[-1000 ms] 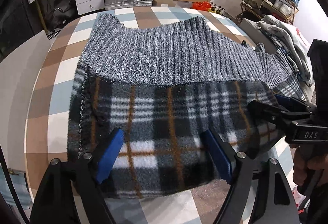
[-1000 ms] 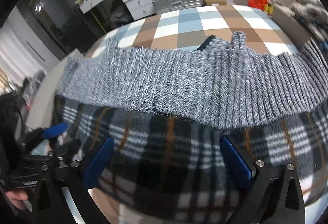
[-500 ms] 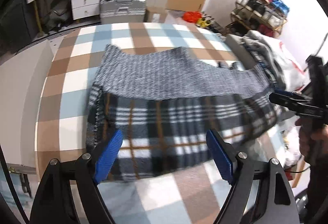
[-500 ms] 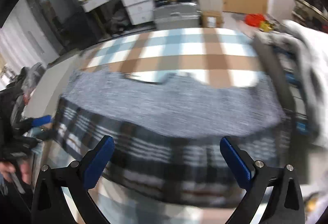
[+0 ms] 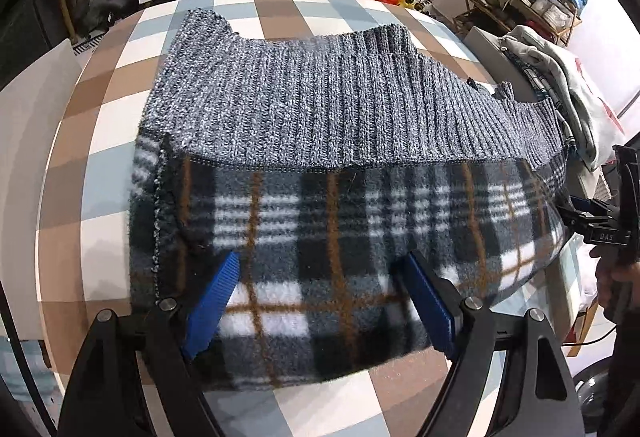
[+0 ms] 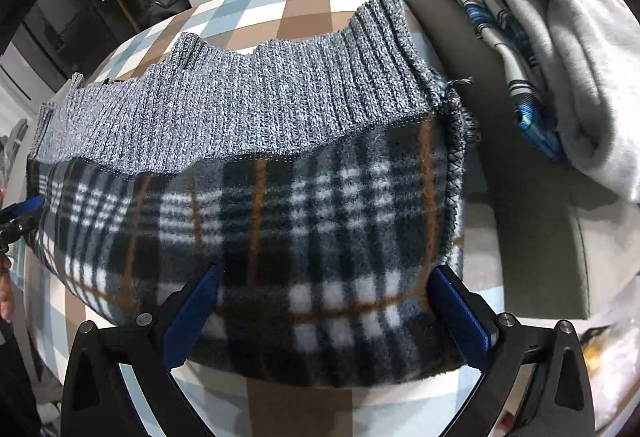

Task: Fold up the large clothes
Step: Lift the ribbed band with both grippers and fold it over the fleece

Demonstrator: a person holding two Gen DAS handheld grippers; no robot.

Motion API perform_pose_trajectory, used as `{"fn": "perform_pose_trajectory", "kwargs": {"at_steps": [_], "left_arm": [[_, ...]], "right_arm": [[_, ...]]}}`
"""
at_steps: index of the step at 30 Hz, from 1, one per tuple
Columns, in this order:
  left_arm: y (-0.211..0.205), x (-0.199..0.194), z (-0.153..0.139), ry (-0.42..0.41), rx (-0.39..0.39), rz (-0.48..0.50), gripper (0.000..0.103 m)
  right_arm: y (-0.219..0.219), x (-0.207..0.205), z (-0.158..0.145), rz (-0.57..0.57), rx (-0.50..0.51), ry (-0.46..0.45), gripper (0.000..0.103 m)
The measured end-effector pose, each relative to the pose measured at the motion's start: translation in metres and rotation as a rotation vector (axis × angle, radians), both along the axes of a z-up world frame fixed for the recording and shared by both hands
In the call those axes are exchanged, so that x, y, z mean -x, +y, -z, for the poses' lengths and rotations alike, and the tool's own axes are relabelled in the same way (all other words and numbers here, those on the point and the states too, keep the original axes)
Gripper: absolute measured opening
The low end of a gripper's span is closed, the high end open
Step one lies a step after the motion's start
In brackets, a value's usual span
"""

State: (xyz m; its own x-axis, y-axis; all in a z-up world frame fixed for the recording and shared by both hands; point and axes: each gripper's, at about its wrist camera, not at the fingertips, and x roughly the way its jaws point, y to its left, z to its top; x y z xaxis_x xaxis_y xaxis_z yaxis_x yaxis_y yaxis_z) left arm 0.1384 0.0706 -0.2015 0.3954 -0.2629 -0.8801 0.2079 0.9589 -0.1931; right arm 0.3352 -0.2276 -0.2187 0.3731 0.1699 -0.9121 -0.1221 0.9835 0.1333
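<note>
Both tongs stand wide, holding nothing. The left tongs point(image 5: 320, 301) and right tongs point(image 6: 324, 313) hover over the near plaid hem of the sweater point(image 5: 320, 125), which lies spread on the checked tabletop point(image 5: 100, 117), grey knit side farther off.

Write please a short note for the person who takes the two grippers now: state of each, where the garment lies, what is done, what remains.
Left gripper: open, above the plaid near edge, holding nothing.
Right gripper: open, above the same edge at the other end.
Garment: flat on the checked table, grey knit part folded over the plaid lining.
Done: one fold across.
Left: further folds, probably then to the clothes pile.
</note>
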Motion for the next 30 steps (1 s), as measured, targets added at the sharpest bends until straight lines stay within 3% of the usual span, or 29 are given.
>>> {"fn": "perform_pose_trajectory", "kwargs": {"at_steps": [3,5,7,9,11,14,16,19,25,27,29,30], "left_arm": [[0.0,0.007,-0.024,-0.008,0.009,0.016,0.08],[-0.003,0.009,-0.042,-0.041,0.053,0.072,0.08],[-0.009,0.003,-0.063,-0.098,0.037,0.093,0.08],[-0.015,-0.014,-0.07,-0.114,0.042,0.12,0.081],[-0.011,-0.041,-0.058,-0.069,-0.001,0.067,0.08],[-0.006,-0.072,-0.032,0.048,-0.023,0.033,0.08],[-0.003,-0.087,-0.013,0.094,-0.047,0.033,0.08],[0.001,-0.089,-0.003,0.11,-0.009,0.037,0.08],[0.008,-0.081,-0.005,0.097,-0.015,0.059,0.08],[0.004,-0.073,-0.018,0.107,-0.043,0.022,0.08],[-0.01,-0.061,-0.037,0.084,-0.004,0.074,0.08],[-0.023,-0.054,-0.046,0.07,0.028,0.129,0.08]], "right_arm": [[0.005,-0.003,-0.022,-0.037,0.07,0.011,0.103],[0.018,-0.004,-0.057,-0.104,0.168,-0.107,0.103],[0.032,-0.007,-0.082,-0.177,0.191,-0.178,0.103],[0.043,-0.028,-0.094,-0.21,0.178,-0.157,0.103],[0.052,-0.055,-0.088,-0.224,0.199,-0.086,0.103],[0.062,-0.087,-0.064,-0.223,0.345,0.009,0.103],[0.057,-0.097,-0.05,-0.227,0.307,0.065,0.103],[0.046,-0.106,-0.017,-0.206,0.252,0.165,0.103],[0.035,-0.101,-0.01,-0.211,0.191,0.138,0.103],[0.033,-0.091,-0.022,-0.189,0.22,0.12,0.103],[0.042,-0.072,-0.046,-0.148,0.285,0.044,0.103],[0.051,-0.059,-0.059,-0.179,0.261,0.008,0.103]]}}
